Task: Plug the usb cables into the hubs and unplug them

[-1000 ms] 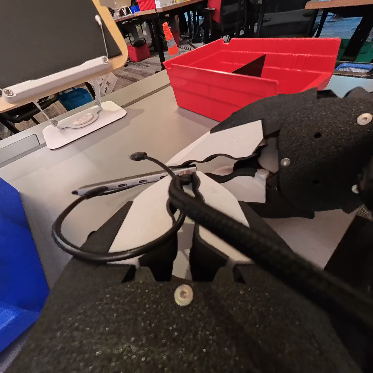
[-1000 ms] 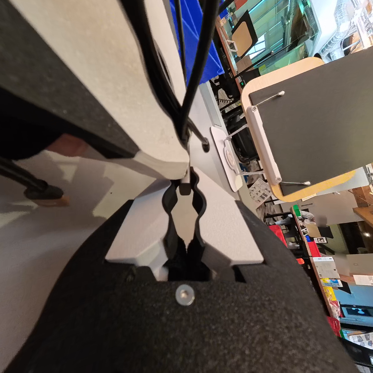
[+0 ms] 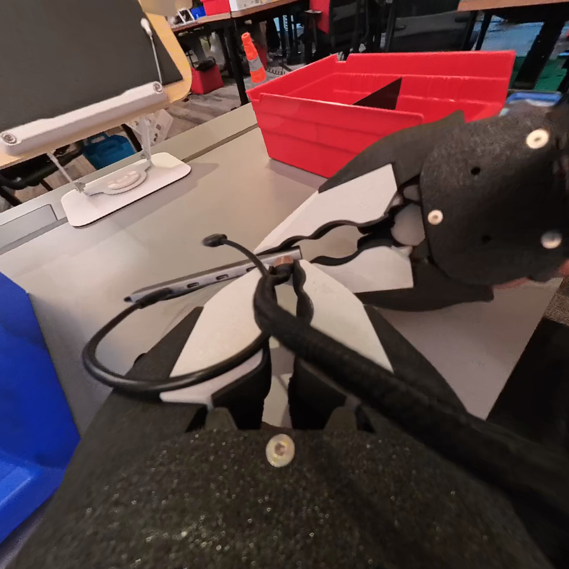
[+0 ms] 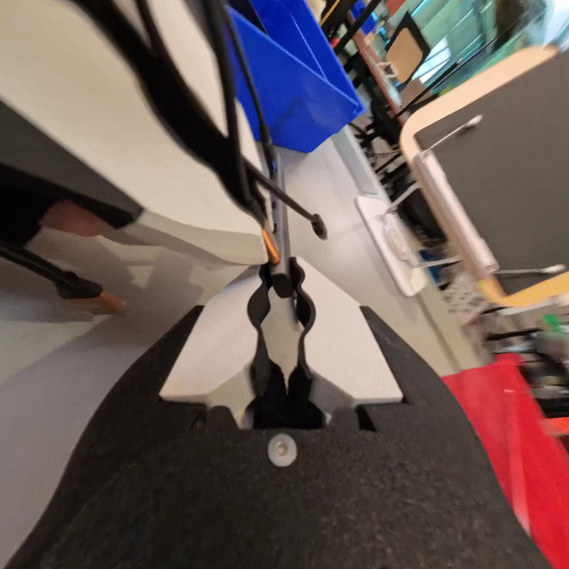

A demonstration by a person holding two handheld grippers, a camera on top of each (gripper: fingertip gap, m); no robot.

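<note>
At frame centre, left tongs (image 3: pixel 284 271) pinch a braided cable's copper plug (image 3: pixel 282 262) beside the grey USB hub (image 3: pixel 212 278), whose end the right tongs (image 4: pixel 281 275) clamp above the tabletop (image 3: pixel 184 221)

Work surface is a grey table (image 3: pixel 215 197) carrying a red bin (image 3: pixel 338 135), a blue bin (image 3: pixel 27 400) and a white stand (image 3: pixel 123 191) holding a dark, wood-edged board (image 3: pixel 77 55). Behind it stand dark-legged tables (image 3: pixel 234 40), an orange traffic cone (image 3: pixel 252 58) and a small red box (image 3: pixel 206 80) on a grey floor. Glass partitions (image 4: pixel 462 46) show in the right wrist view.
</note>
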